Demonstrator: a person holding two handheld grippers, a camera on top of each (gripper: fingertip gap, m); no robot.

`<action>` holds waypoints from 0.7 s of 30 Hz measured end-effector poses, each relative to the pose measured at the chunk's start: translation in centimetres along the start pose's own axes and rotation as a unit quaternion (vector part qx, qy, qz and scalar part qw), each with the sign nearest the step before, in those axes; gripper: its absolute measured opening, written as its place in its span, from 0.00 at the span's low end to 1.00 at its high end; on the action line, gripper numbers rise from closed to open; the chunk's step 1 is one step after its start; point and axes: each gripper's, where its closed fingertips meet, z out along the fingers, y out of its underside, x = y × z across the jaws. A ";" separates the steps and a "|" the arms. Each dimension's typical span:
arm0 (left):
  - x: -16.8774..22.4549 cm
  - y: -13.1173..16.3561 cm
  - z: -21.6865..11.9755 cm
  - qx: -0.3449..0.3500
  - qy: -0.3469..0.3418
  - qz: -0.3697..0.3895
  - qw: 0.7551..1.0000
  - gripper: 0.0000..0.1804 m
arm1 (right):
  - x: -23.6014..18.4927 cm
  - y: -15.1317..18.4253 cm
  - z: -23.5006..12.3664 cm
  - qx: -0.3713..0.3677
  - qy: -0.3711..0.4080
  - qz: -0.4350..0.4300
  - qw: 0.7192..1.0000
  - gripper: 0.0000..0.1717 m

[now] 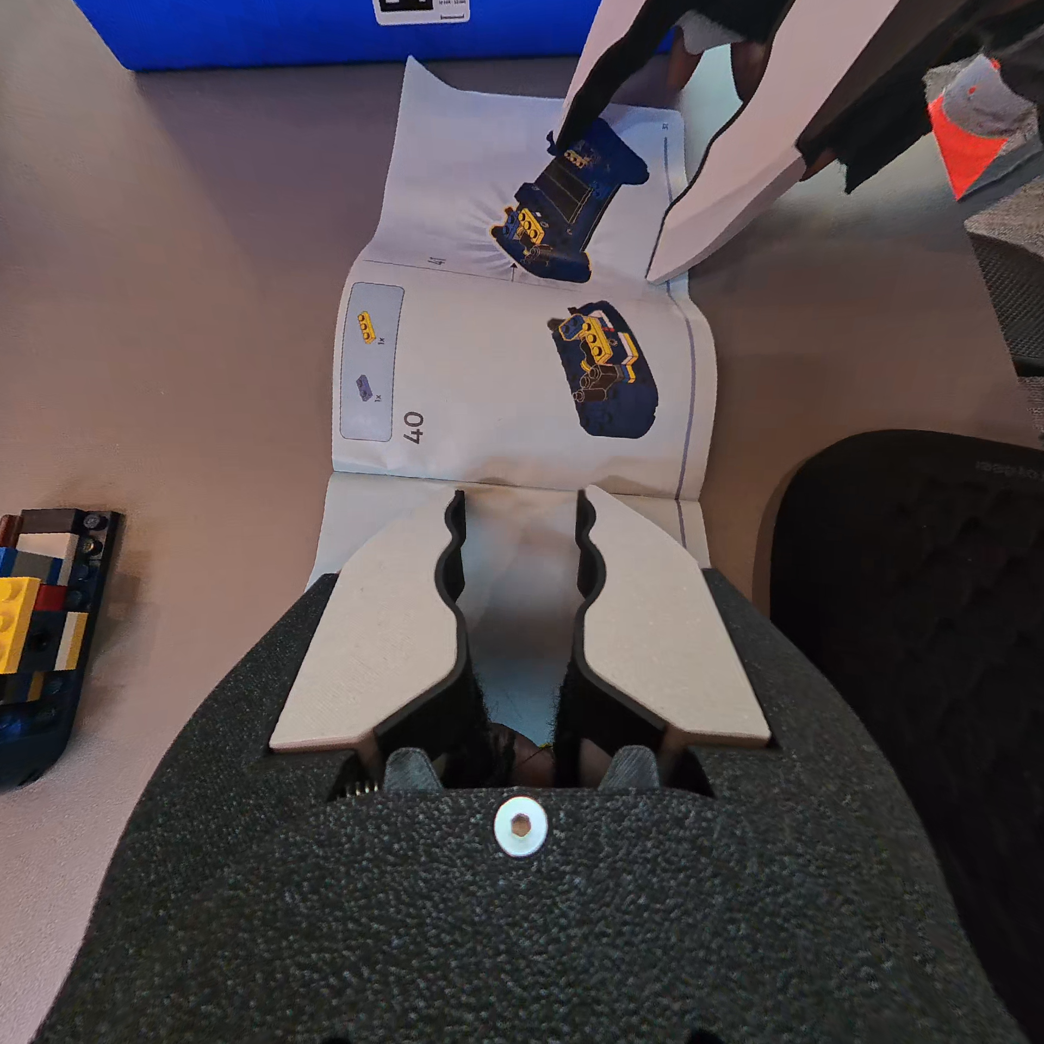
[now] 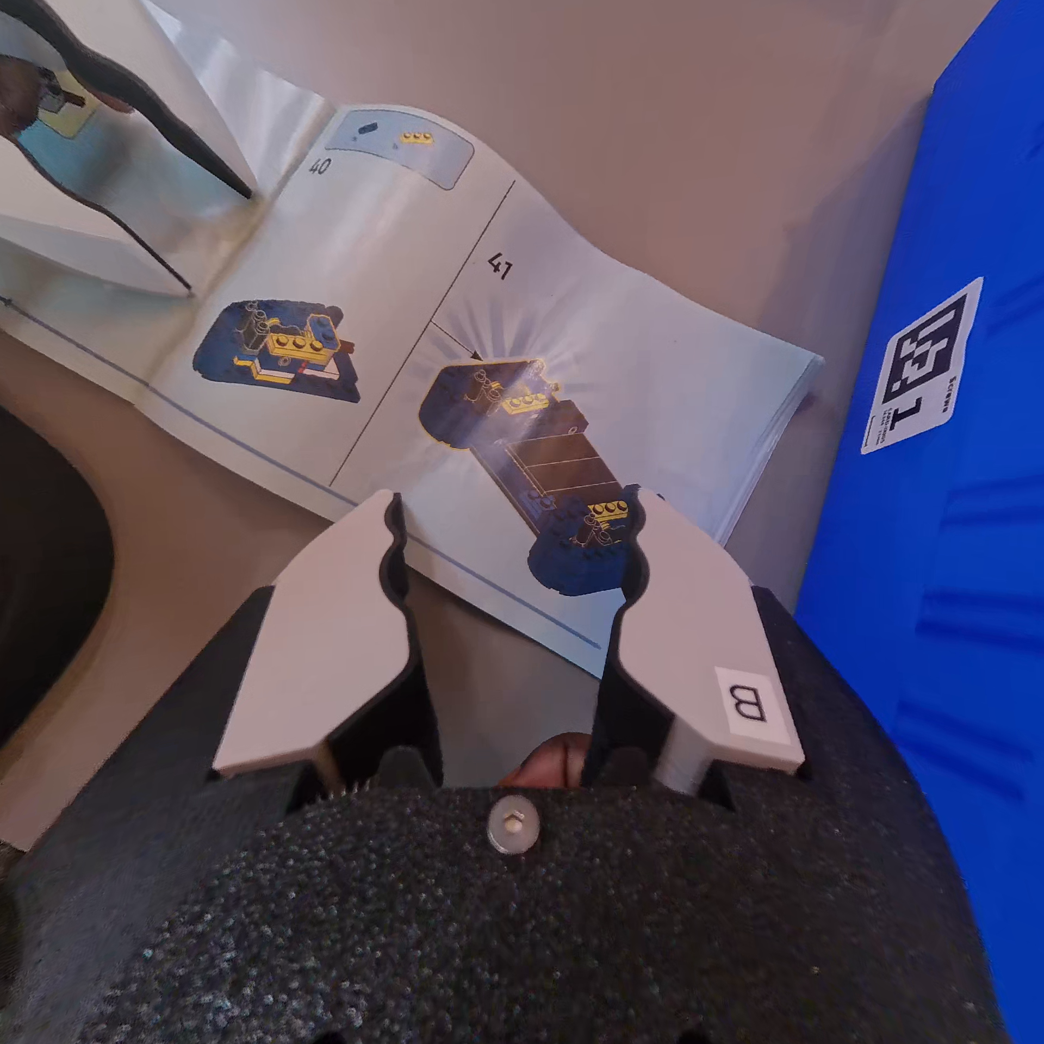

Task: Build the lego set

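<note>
An open instruction booklet (image 1: 497, 367) lies on the beige table (image 1: 198, 282), showing printed drawings of a blue brick model. My left gripper (image 1: 521, 497) is open, its fingertips resting at the booklet's centre fold with only paper between them. It also shows in the right wrist view (image 2: 219, 244), tips down on the fold. My right gripper (image 2: 518, 500) is open wide over the booklet (image 2: 649, 350), nothing between its pads. In the left wrist view the right gripper (image 1: 607, 209) has its tips on the far page. A partly built brick model (image 1: 45, 621) in blue, yellow, white and red lies at the left.
A blue box (image 1: 282, 34) with a white printed label stands along the far edge, close to my right gripper's right side (image 2: 960, 508). A black rounded chair part (image 1: 915, 621) sits beyond the table's cut-out edge. An orange and grey object (image 1: 971, 124) is at the top right.
</note>
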 end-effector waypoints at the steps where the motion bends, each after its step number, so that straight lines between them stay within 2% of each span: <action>1: -0.1 0.0 -0.3 0.004 0.000 0.005 1.000 0.19 | 0.0 0.0 0.0 -0.003 -0.001 -0.002 1.000 0.44; 3: -1.9 -1.0 -2.0 0.036 -0.054 0.014 0.998 0.16 | -0.1 0.2 -0.1 -0.011 -0.007 -0.008 1.000 0.44; 6: -4.2 -3.7 -6.7 0.110 -0.111 -0.010 0.988 0.16 | -0.1 0.5 -0.6 -0.027 -0.024 -0.019 0.999 0.42; 7: -4.7 -4.1 -8.2 0.127 -0.120 -0.026 0.984 0.17 | -0.1 0.3 -1.0 -0.022 -0.029 -0.018 0.999 0.40; 9: -4.7 -3.7 -10.1 0.140 -0.118 -0.048 0.982 0.17 | 0.2 -1.7 -2.3 0.033 -0.032 -0.018 0.999 0.34; 12: -4.3 -1.1 -9.9 0.108 -0.121 -0.057 0.985 0.18 | -0.7 -5.1 -3.9 0.123 -0.053 -0.035 0.990 0.21; 14: -4.4 1.0 -9.2 0.090 -0.145 -0.050 0.984 0.18 | -2.4 -6.3 -3.4 0.142 -0.078 -0.056 0.985 0.20; 17: -4.0 3.4 -8.5 0.070 -0.148 -0.058 0.985 0.19 | -4.9 -6.5 -0.6 0.122 -0.093 -0.095 0.984 0.20; 20: -2.0 4.2 -7.4 0.062 -0.102 -0.056 0.991 0.18 | -5.8 -4.4 2.3 0.045 -0.073 -0.126 0.988 0.24; 21: -1.7 4.4 -7.3 0.053 -0.104 -0.041 0.992 0.18 | -6.0 -4.1 2.6 0.044 -0.072 -0.123 0.989 0.21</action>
